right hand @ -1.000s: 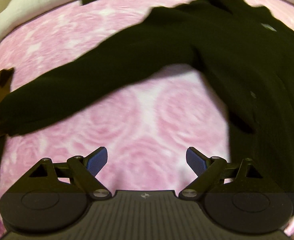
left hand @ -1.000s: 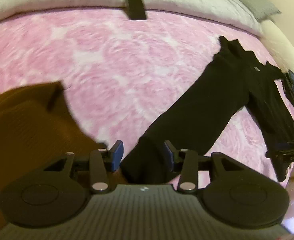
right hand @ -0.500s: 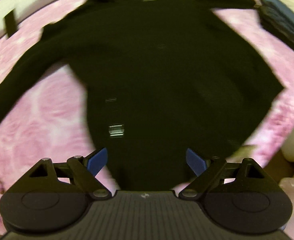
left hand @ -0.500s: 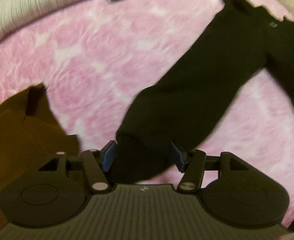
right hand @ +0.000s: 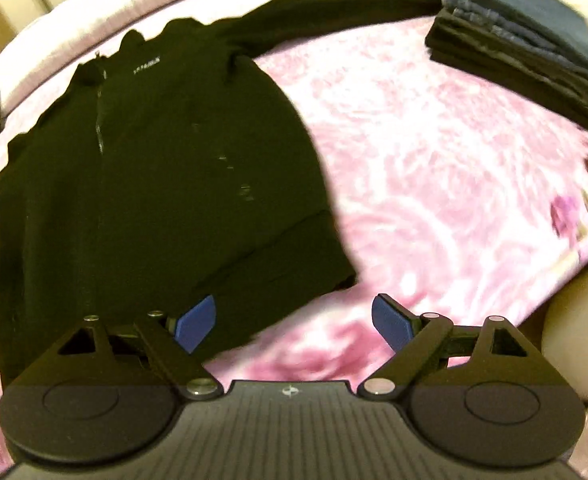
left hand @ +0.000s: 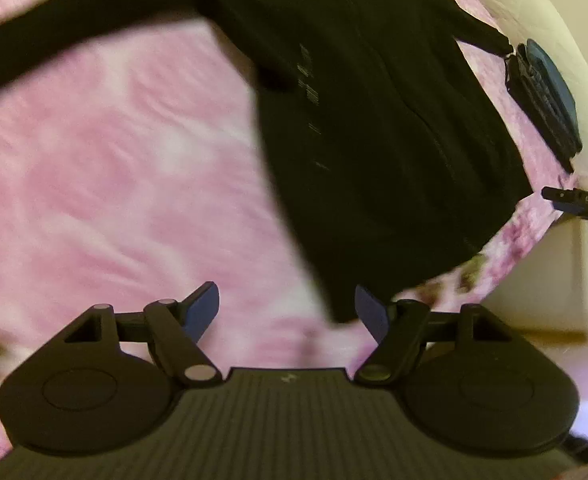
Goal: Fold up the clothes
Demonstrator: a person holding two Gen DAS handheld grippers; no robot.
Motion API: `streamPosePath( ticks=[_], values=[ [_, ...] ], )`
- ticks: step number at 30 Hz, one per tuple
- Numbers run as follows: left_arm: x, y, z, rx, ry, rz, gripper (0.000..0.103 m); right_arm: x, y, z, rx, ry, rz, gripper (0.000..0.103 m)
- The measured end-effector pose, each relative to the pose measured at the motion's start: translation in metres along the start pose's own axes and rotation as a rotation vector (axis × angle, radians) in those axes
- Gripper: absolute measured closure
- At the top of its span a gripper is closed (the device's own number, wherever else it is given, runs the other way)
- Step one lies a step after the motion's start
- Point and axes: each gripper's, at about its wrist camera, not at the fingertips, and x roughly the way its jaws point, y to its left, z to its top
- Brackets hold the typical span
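Observation:
A black zip-up jacket [right hand: 166,184] lies spread flat on the pink flowered bedspread [right hand: 434,184], sleeves stretched out to both sides. In the left wrist view the jacket [left hand: 374,128] fills the upper right and one sleeve [left hand: 74,36] runs off to the left. My left gripper [left hand: 286,312] is open and empty, hovering by the jacket's lower left hem corner. My right gripper [right hand: 294,320] is open and empty, just in front of the jacket's lower right hem corner. The left view is motion-blurred.
A stack of folded dark clothes [right hand: 526,40] sits on the bed at the far right, also in the left wrist view [left hand: 546,92]. The bed's edge [right hand: 574,272] drops off at the right. A white duvet [right hand: 74,52] lies beyond the jacket. My right gripper's tip shows in the left view [left hand: 578,202].
My left gripper has let go of the sleeve cuff, opened wide and swung right to the jacket's hem. My right gripper has moved right, from over the jacket body to its lower right corner.

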Motion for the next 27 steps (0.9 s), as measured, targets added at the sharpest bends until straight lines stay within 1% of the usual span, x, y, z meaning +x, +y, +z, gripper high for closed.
streamPosePath(
  ticks=[3, 5, 7, 8, 9, 10, 11, 12, 13, 14, 15, 16, 17, 18, 19, 20, 21, 23, 25, 27],
  values=[
    [0.029, -0.010, -0.008, -0.078, 0.008, -0.002, 0.032, 0.010, -0.029, 0.017, -0.042, 0.031, 0.064, 0.016],
    [0.044, -0.008, -0.011, -0.134, 0.011, -0.022, 0.039, 0.021, -0.042, 0.025, -0.050, 0.053, 0.105, 0.016],
    [0.057, -0.013, -0.010, -0.169, 0.026, -0.044, 0.060, 0.036, -0.052, 0.031, -0.037, 0.067, 0.164, 0.016],
    [0.058, -0.014, -0.010, -0.174, 0.026, -0.044, 0.060, 0.043, -0.056, 0.035, -0.031, 0.077, 0.189, 0.016],
    [0.058, -0.016, -0.009, -0.176, 0.024, -0.041, 0.061, 0.052, -0.059, 0.038, -0.030, 0.093, 0.221, 0.020],
    [0.058, -0.017, -0.009, -0.178, 0.021, -0.038, 0.066, 0.061, -0.060, 0.039, -0.036, 0.111, 0.253, 0.022],
    [0.058, -0.018, -0.009, -0.181, 0.019, -0.036, 0.071, 0.069, -0.059, 0.040, -0.044, 0.131, 0.283, 0.028],
    [0.058, -0.019, -0.008, -0.183, 0.017, -0.033, 0.086, 0.078, -0.057, 0.042, -0.054, 0.153, 0.317, 0.035],
    [0.058, -0.020, -0.008, -0.185, 0.014, -0.030, 0.091, 0.084, -0.056, 0.044, -0.060, 0.166, 0.342, 0.036],
    [0.058, -0.020, -0.008, -0.181, 0.016, -0.033, 0.092, 0.089, -0.054, 0.045, -0.065, 0.173, 0.362, 0.037],
    [0.058, -0.021, -0.008, -0.174, 0.021, -0.034, 0.094, 0.093, -0.055, 0.046, -0.049, 0.185, 0.372, 0.053],
    [0.057, -0.022, -0.008, -0.175, 0.028, -0.044, 0.096, 0.096, -0.057, 0.048, -0.023, 0.201, 0.377, 0.065],
    [0.052, -0.023, -0.009, -0.172, 0.031, -0.059, 0.096, 0.097, -0.060, 0.050, 0.011, 0.223, 0.387, 0.091],
    [0.047, -0.023, -0.011, -0.167, 0.031, -0.073, 0.096, 0.097, -0.065, 0.053, 0.049, 0.247, 0.400, 0.093],
    [0.041, -0.024, -0.013, -0.162, 0.031, -0.088, 0.096, 0.090, -0.066, 0.055, 0.036, 0.259, 0.405, 0.094],
    [0.034, -0.022, -0.015, -0.166, 0.027, -0.113, 0.096, 0.080, -0.065, 0.057, -0.003, 0.264, 0.406, 0.095],
    [0.031, -0.022, -0.018, -0.170, 0.033, -0.132, 0.096, 0.070, -0.064, 0.060, -0.042, 0.271, 0.400, 0.102],
    [0.026, -0.021, -0.024, -0.174, 0.052, -0.164, 0.096, 0.051, -0.063, 0.063, -0.123, 0.286, 0.375, 0.102],
    [0.038, -0.019, -0.034, -0.188, 0.078, -0.161, 0.096, 0.043, -0.059, 0.063, -0.198, 0.300, 0.335, 0.102],
    [0.053, -0.013, -0.041, -0.236, 0.088, -0.147, 0.095, 0.050, -0.054, 0.058, -0.227, 0.318, 0.311, 0.101]
  ],
)
